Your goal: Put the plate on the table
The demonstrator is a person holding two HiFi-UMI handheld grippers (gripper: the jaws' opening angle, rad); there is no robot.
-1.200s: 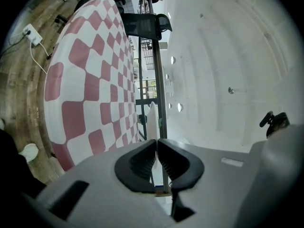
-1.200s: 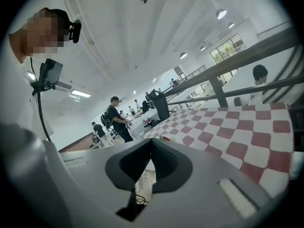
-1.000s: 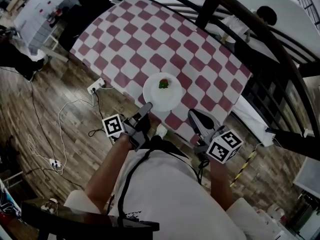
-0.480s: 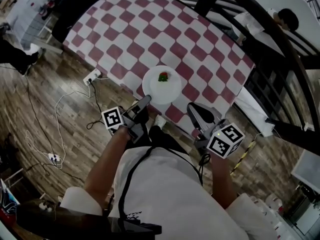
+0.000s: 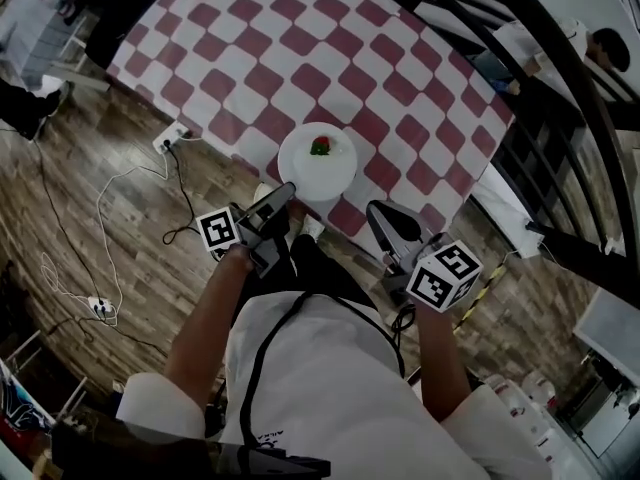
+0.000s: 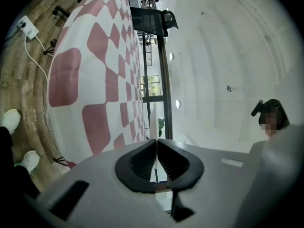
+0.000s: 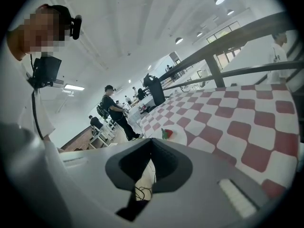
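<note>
Plate (image 5: 330,173): white
Small thing (image 5: 321,147): red and green
Tablecloth (image 5: 300,58): red and white squares
Floor (image 5: 90,218): brown wood planks

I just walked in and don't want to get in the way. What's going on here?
A person stands at the table with a gripper in each hand. The plate, carrying a small red-and-green thing, sits near the table's edge. The left gripper is close by its rim, shut and empty. The right gripper is off to the side, also empty.
</note>
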